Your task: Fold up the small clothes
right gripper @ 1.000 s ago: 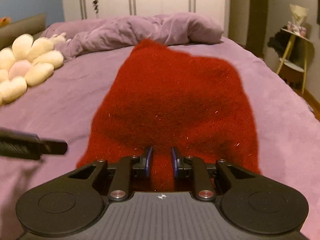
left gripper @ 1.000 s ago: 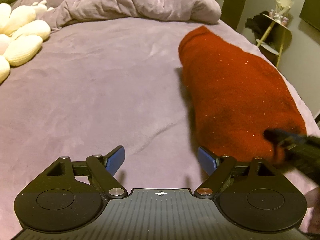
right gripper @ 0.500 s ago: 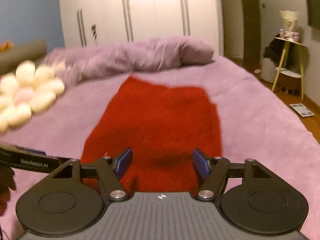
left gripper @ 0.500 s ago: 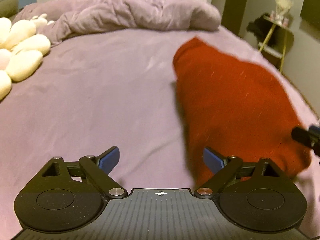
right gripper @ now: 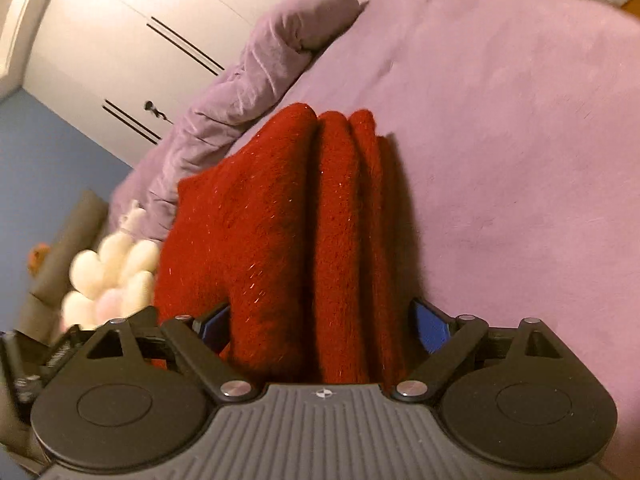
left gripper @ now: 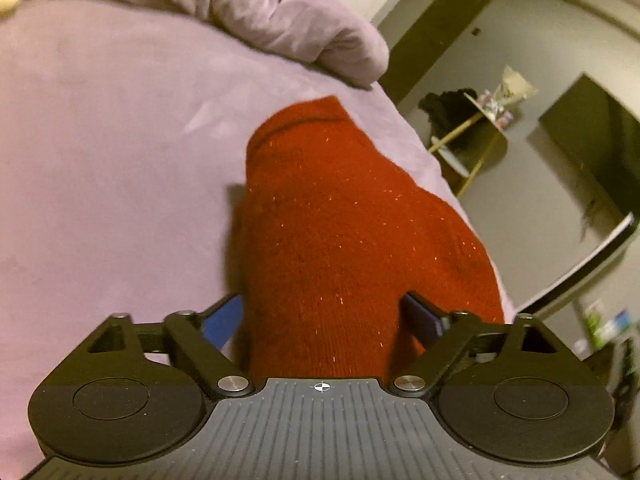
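Straddling the red knitted garment (left gripper: 340, 248) with my left tool (left gripper: 322, 320), I have both blue pads spread wide, one on each side of the cloth and neither pressing on it. From this view the garment runs straight ahead of the tool as one thick folded bundle lying on the purple bed (left gripper: 100, 160), with the rumpled duvet (left gripper: 260, 12) beyond its far end.

Through the right wrist camera, my right tool (right gripper: 320, 326) is likewise parted, its pads standing either side of the same garment (right gripper: 304, 232). Ahead of this tool the cloth shows three stacked ridges, so I judge it has been folded over on itself more than once. The cream flower cushion (right gripper: 112, 276) lies off to the tool's left, blurred.

I take the step in hand to be gripping the folded bundle from two ends, either for a last fold or to lift it aside; which one I cannot say. The next move calls for closing both tools on all the layers together, since a shallow bite would catch only the top ridge and let the rest unfold.
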`<state>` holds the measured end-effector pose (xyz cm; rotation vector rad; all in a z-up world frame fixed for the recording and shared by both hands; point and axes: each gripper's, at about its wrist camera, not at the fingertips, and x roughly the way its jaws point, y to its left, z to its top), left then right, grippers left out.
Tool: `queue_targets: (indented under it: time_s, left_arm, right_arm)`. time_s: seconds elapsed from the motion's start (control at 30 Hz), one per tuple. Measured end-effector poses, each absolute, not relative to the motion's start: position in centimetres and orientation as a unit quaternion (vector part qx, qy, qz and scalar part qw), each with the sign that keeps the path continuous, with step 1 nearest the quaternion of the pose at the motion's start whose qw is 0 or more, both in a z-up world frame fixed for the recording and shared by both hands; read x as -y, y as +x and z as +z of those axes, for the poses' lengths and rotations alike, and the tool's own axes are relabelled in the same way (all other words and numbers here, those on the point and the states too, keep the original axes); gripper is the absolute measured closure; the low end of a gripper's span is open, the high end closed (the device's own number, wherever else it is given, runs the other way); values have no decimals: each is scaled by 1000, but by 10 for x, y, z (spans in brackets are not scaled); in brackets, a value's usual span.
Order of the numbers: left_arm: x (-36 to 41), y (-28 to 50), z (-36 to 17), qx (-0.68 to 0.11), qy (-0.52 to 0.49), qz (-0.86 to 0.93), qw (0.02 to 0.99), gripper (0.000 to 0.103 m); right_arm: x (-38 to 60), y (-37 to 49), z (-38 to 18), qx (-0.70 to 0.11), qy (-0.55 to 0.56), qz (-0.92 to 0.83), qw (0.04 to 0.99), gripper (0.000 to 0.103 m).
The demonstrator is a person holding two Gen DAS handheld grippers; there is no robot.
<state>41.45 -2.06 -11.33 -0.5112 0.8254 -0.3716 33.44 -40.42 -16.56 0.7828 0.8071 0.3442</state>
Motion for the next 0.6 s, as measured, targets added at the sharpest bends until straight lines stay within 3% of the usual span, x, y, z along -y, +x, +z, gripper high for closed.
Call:
queue_targets:
  time_s: [0.07, 0.13, 0.3, 0.6]
  left_arm:
    - [23, 422, -124, -396, -264, -177, 861, 21]
    - [28, 422, -125, -386, -263, -174, 867, 29]
    - [35, 414, -113, -368, -242, -169, 882, 44]
    - [13, 377, -70, -361, -193, -126, 904, 50]
  right_arm:
    - [399, 344, -172, -381, 375, 169, 828, 15]
    - [398, 346, -174, -380, 384, 176, 823, 27]
    - [398, 342, -178, -376, 418, 190, 805, 44]
    - [356, 337, -159, -381, 443, 238, 776, 49]
